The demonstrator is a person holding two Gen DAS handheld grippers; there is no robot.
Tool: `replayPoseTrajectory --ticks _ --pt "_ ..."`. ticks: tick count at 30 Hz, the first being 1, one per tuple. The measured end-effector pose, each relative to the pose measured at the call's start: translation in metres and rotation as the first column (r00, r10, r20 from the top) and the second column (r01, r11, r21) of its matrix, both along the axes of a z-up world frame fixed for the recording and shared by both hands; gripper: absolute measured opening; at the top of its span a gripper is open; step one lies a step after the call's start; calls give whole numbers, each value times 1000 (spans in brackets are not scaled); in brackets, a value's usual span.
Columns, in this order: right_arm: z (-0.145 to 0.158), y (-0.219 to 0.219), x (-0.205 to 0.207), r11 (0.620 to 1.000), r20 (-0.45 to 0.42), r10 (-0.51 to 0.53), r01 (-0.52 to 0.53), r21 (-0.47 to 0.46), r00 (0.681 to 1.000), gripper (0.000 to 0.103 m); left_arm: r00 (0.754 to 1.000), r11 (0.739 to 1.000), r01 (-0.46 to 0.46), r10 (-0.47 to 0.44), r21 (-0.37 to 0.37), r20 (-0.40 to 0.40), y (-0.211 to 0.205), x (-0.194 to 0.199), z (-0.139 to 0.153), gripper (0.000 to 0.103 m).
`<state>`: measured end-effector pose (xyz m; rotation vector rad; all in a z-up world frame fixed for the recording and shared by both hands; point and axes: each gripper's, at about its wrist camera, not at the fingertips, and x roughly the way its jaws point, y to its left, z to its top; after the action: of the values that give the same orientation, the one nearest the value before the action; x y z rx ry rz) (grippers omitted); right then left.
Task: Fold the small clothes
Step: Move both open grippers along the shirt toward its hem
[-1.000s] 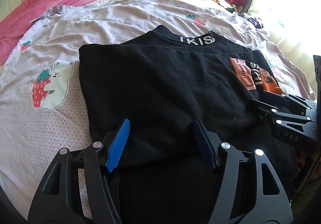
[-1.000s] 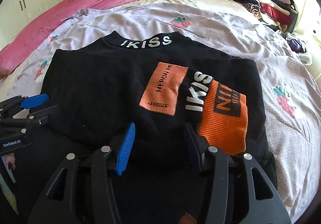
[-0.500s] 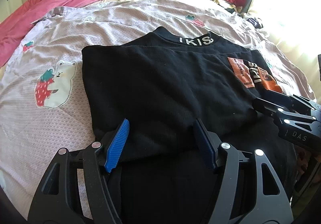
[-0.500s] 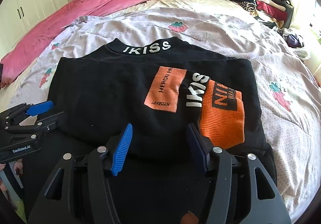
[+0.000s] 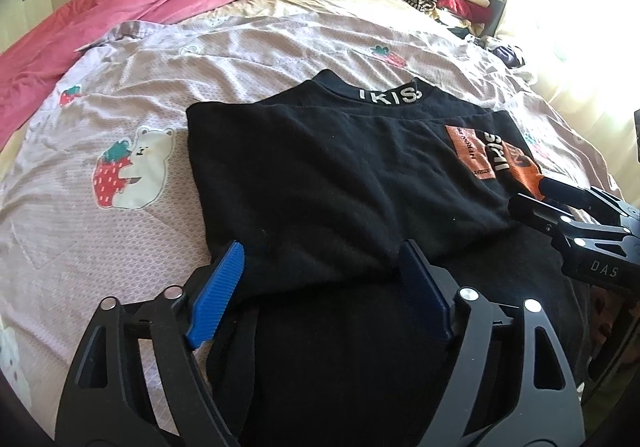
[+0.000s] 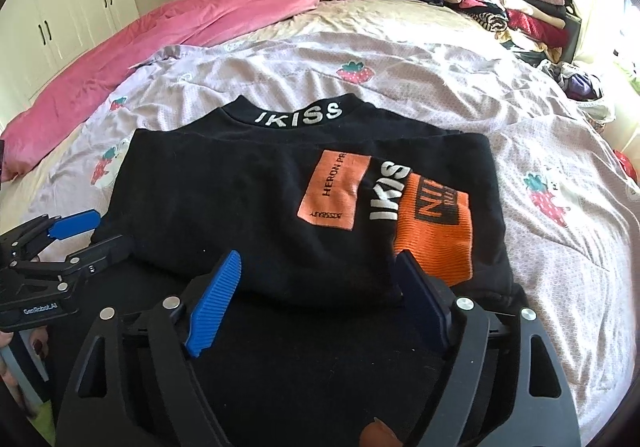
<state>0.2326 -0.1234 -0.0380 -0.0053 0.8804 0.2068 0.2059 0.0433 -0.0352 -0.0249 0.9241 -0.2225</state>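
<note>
A black knit sweater (image 6: 248, 203) with a white-lettered collar and orange patches lies flat on a pale lilac bedspread (image 6: 440, 87) printed with strawberries, partly folded, its collar at the far side and its doubled edge toward the near side. Its long axis runs left to right across the bed.

On the left, the left gripper (image 5: 320, 279) hovers over the near left part of the fold; its blue pads are parting and no cloth sits pinched between them. On the right, the right gripper (image 6: 320, 279) hovers over the near right part beside the ribbed orange cuff (image 6: 436, 231); its jaws are also spreading, gripping nothing.

The sweater lies just beyond both sets of fingertips, each gripper about equally near its own end. A further fold would probably carry one end toward the other.
</note>
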Motion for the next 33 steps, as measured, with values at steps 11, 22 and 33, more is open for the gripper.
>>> replayPoseTrajectory --ticks 11,22,33 --pt "24 -10 -24 1000 79 -10 11 -15 997 94 994 997 -60 56 39 98 10 -26 28 93" --pt "48 -31 -55 999 133 -30 32 -11 991 95 984 991 -125 118 40 131 31 -60 41 93" --pt "56 -44 -80 999 145 -48 51 -14 988 95 980 983 -167 157 81 122 50 -91 42 93"
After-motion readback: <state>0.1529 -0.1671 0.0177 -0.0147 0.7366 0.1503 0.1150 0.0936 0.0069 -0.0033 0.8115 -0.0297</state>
